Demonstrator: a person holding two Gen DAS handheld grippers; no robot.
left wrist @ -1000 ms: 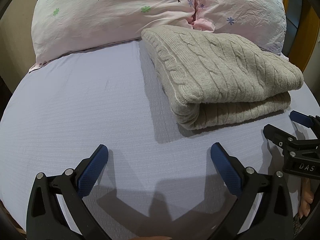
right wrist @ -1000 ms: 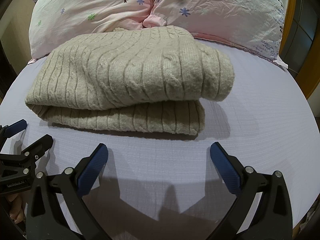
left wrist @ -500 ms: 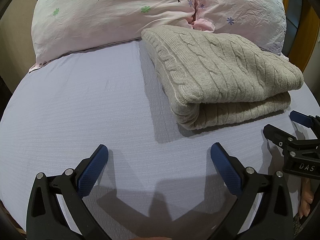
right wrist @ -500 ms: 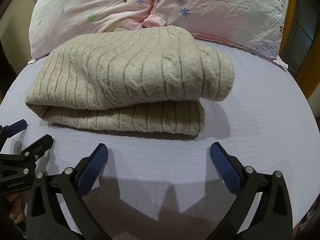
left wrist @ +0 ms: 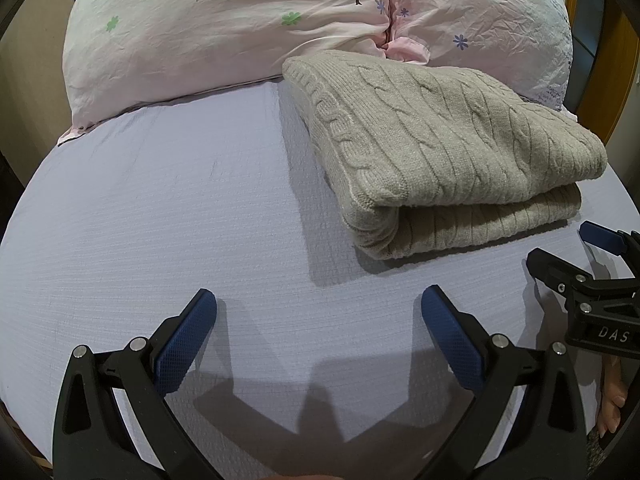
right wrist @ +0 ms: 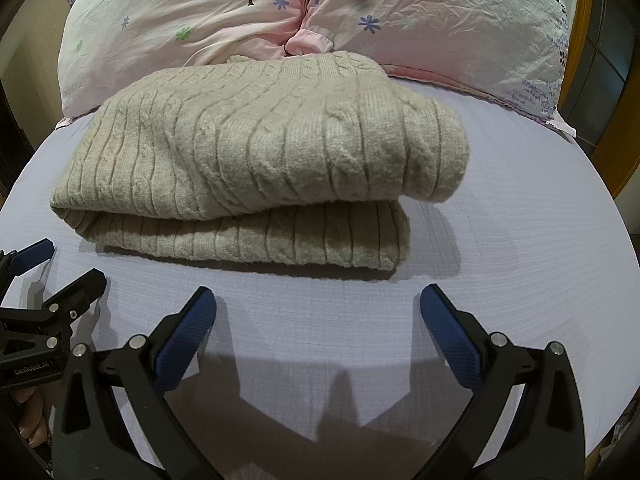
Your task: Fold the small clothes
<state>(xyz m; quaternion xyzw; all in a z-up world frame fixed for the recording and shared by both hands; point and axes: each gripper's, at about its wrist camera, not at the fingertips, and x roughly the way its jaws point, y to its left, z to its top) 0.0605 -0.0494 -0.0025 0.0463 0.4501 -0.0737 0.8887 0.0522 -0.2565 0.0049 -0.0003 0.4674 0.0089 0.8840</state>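
Observation:
A beige cable-knit sweater (left wrist: 444,160) lies folded in a thick bundle on the lilac bed sheet (left wrist: 180,220), right of centre in the left wrist view. It fills the middle of the right wrist view (right wrist: 260,160). My left gripper (left wrist: 318,304) is open and empty, over bare sheet in front and left of the sweater. My right gripper (right wrist: 318,304) is open and empty, just in front of the sweater's near edge. Each gripper shows at the other view's edge: the right one (left wrist: 576,252), the left one (right wrist: 56,264).
Two pink flowered pillows (left wrist: 240,28) lie against the head of the bed behind the sweater, also in the right wrist view (right wrist: 420,20). A wooden frame (left wrist: 620,52) stands at the far right. Bare lilac sheet (right wrist: 520,220) spreads left and right of the sweater.

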